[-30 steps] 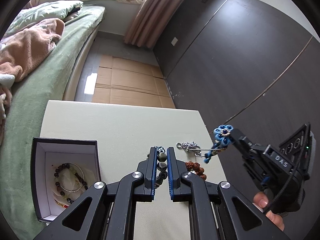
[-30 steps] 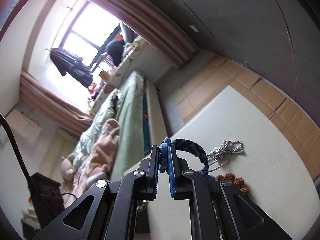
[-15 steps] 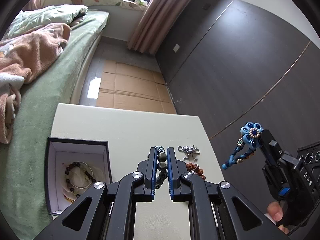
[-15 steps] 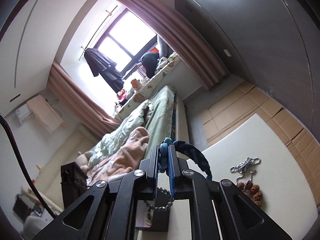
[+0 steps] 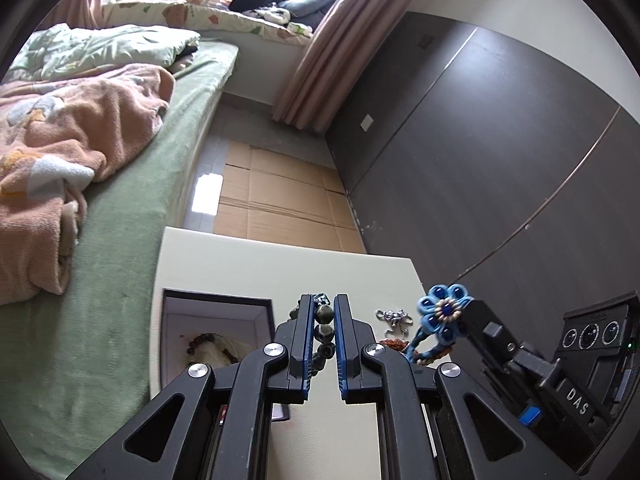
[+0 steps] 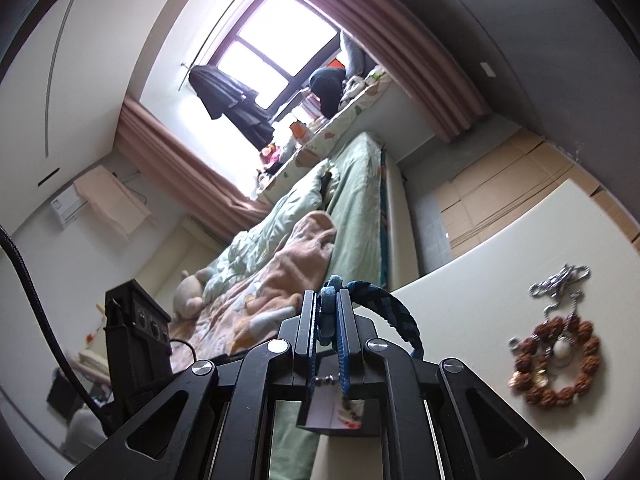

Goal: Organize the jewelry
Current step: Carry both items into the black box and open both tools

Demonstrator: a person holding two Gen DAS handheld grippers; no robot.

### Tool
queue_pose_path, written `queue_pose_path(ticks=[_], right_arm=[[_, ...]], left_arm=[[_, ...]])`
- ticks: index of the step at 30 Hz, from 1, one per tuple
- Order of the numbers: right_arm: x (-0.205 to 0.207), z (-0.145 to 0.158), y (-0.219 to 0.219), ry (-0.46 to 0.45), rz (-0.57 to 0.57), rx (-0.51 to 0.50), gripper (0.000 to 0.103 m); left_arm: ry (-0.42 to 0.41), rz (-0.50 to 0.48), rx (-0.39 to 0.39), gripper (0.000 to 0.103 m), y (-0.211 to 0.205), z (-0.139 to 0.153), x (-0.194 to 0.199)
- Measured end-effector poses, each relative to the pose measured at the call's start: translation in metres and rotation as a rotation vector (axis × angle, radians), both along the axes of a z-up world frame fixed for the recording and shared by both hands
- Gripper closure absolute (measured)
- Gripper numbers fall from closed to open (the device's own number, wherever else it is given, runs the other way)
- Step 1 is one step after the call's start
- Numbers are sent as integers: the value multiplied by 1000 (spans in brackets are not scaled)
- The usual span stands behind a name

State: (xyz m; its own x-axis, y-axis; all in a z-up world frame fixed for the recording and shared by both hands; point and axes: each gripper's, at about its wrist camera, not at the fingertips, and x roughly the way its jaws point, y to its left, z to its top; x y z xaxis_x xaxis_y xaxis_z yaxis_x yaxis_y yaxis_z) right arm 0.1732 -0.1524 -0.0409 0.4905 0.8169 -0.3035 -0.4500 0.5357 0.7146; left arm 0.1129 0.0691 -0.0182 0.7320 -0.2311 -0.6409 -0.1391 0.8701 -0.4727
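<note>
My left gripper [image 5: 321, 305] is shut on a dark bead bracelet [image 5: 324, 330] and holds it above the cream table [image 5: 248, 268]. My right gripper [image 6: 329, 298] is shut on a blue braided flower bracelet [image 6: 386, 312], lifted off the table; its flower [image 5: 442, 312] shows in the left wrist view, right of my left gripper. An open dark jewelry box [image 5: 216, 322] with a white lining holds a bead bracelet [image 5: 200, 346] at the table's left; part of it shows under my right gripper [image 6: 334, 410]. A brown seed bracelet [image 6: 556, 362] and a silver chain [image 6: 560, 280] lie on the table.
A bed with green sheets and a peach blanket [image 5: 72, 140] runs along the table's left side. A dark wardrobe wall [image 5: 480, 160] stands to the right. Cardboard sheets [image 5: 280, 200] cover the floor beyond the table.
Both grippers have risen. My right gripper has lifted the blue bracelet off the table and moved left toward my left gripper. The left still holds the dark beads.
</note>
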Motion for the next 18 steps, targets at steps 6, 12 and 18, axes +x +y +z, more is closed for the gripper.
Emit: queue_pose_path(ticks=[6, 12, 18], right_arm=[[0, -13, 34, 49, 70, 13, 93], [0, -26, 65, 90, 129, 24, 92], [12, -51, 92, 189, 155, -115, 46]], left_arm=[[-15, 41, -9, 93, 22, 5, -9], [-22, 75, -28, 93, 38, 6, -14], [-5, 97, -36, 93, 47, 0, -14]])
